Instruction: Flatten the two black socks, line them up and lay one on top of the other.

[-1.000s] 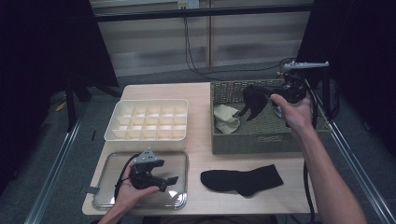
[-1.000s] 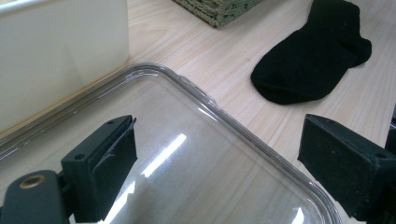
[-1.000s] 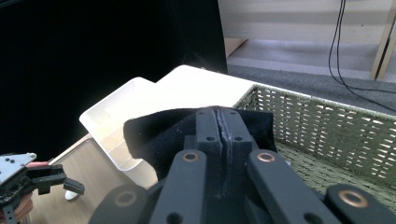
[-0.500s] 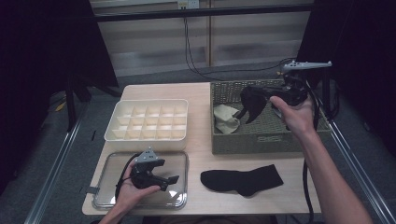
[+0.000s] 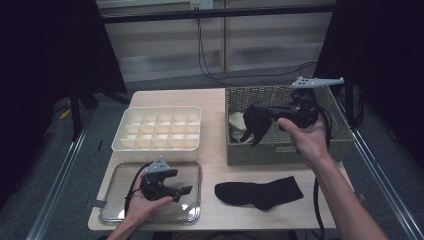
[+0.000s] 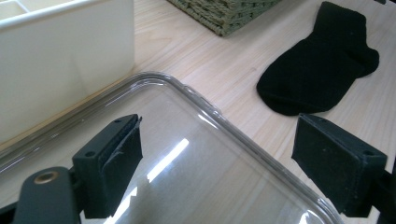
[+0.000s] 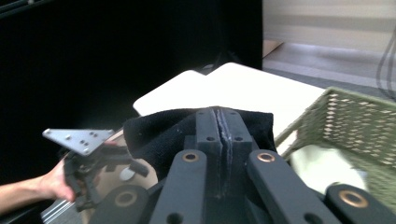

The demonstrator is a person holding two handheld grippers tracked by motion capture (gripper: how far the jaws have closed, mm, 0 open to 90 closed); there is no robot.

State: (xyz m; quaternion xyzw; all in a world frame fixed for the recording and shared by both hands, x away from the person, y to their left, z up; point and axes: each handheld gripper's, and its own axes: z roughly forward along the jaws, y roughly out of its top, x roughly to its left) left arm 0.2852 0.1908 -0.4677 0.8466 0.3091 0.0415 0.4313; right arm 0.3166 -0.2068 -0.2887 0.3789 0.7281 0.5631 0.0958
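Note:
My right gripper (image 5: 261,118) is held above the woven basket (image 5: 335,142) at the right, shut on a black sock (image 5: 255,125) that hangs from its jaws. In the right gripper view the same black sock (image 7: 159,133) drapes over the closed jaws of my right gripper (image 7: 219,122). A second black sock (image 5: 260,192) lies flat on the table near the front, also seen as the black sock (image 6: 322,65). My left gripper (image 5: 183,193) rests open over a clear plastic lid (image 5: 112,212), with nothing between its pads (image 6: 123,154).
A white divided organizer box (image 5: 157,131) stands at the middle left. A light-coloured sock (image 5: 239,122) lies inside the basket. The clear lid (image 6: 224,140) sits at the front left corner of the wooden table (image 5: 210,100). Cables trail behind the table.
The right gripper with the black sock has shifted slightly left and lower over the basket. The left gripper has stayed put.

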